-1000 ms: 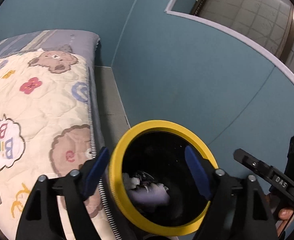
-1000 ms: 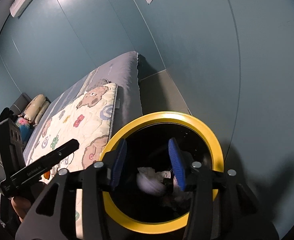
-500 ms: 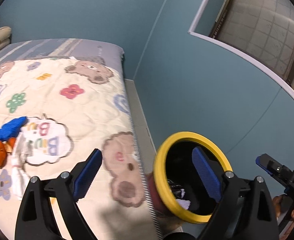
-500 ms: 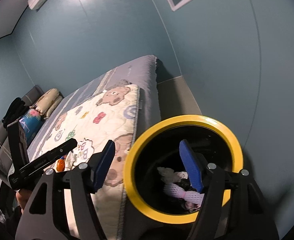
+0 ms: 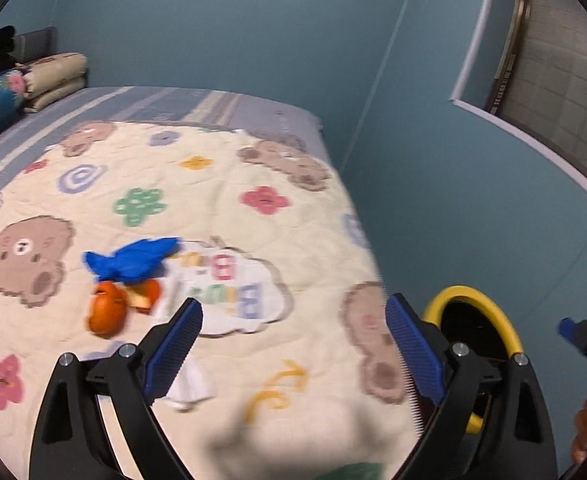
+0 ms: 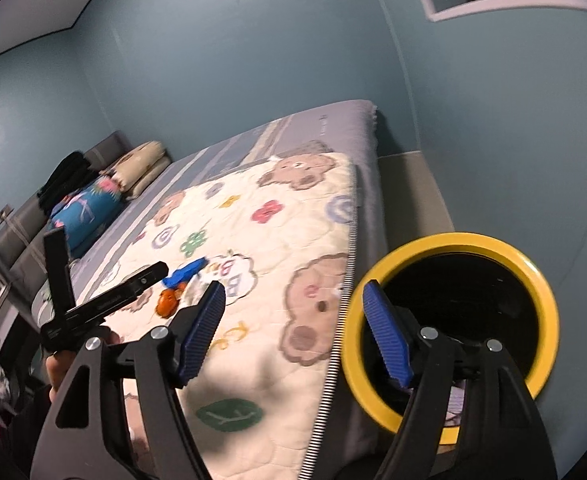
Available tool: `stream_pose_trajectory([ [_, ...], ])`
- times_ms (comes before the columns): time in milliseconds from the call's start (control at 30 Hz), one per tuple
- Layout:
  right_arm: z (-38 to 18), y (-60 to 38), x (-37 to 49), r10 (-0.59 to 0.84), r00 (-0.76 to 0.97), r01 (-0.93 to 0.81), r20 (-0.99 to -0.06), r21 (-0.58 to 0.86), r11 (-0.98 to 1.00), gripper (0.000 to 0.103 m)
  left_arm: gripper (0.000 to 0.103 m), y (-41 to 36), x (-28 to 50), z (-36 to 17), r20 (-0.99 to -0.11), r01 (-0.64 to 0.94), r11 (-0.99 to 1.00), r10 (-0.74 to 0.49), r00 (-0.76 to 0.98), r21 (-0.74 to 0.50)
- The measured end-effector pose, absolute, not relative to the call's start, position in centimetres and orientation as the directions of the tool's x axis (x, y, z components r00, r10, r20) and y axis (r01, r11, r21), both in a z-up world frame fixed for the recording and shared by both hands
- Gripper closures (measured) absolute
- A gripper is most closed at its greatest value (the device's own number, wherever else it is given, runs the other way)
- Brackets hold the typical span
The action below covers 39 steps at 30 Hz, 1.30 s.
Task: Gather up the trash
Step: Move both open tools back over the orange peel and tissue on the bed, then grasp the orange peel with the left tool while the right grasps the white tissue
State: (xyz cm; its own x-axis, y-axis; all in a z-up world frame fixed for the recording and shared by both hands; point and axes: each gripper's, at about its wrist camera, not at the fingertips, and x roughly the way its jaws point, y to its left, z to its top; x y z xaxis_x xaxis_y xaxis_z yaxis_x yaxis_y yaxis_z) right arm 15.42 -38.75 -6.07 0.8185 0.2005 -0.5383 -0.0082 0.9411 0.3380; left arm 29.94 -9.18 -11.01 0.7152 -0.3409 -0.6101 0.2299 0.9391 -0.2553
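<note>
The right gripper (image 6: 293, 328) gapes wide above the bed's (image 6: 333, 120) edge. A yellow-rimmed bin (image 6: 541, 292) stands at 3 o'clock; blue trash (image 6: 183, 272) and orange peel (image 6: 166, 302) lie at 9 o'clock.

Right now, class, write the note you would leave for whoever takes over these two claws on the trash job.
Left claw: open, empty, over the quilt.
Right claw: open, empty, between the quilt's edge and the bin.
Yellow-rimmed bin: on the floor beside the bed; contents barely visible.
Left on the quilt: blue wrapper, orange peel, white tissue.
Next, probably: pick these up and drop them in the bin.
</note>
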Motion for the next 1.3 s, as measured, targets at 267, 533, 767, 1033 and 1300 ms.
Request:
stream_pose_trajectory([
  [267,-6.8,-33.1,18.4,0.288,0.771,-0.109,-0.568,0.328,0.938,0.033,0.014,-2.2,31.7,-13.1,-0.648,0.097,0.971,-0.217,0.73,-0.217],
  [533,-9.2,-27.1,22.0,0.368,0.706,-0.201,-0.605,0.327,0.923,0.033,0.014,3.0,33.8,-15.8,-0.688,0.0,0.98,-0.138,0.713,-0.197],
  [767,-12.6,-22.1,25.5,0.432,0.622,-0.267,-0.653,0.341,0.901,0.033,0.014,5.3,35.8,-18.6,-0.72,-0.047,0.982,-0.1,0.686,-0.181],
  [1033,-17.0,-17.4,29.1,0.446,0.522,-0.303,-0.727,0.33,0.894,0.033,0.014,6.3,37.7,-21.1,-0.75,-0.065,0.98,-0.099,0.655,-0.186],
  [1300,-19.3,-15.0,31.3,0.444,0.473,-0.328,-0.761,0.316,0.89,0.033,0.014,6.7,39.3,-23.0,-0.769,-0.071,0.975,-0.12,0.628,-0.211],
])
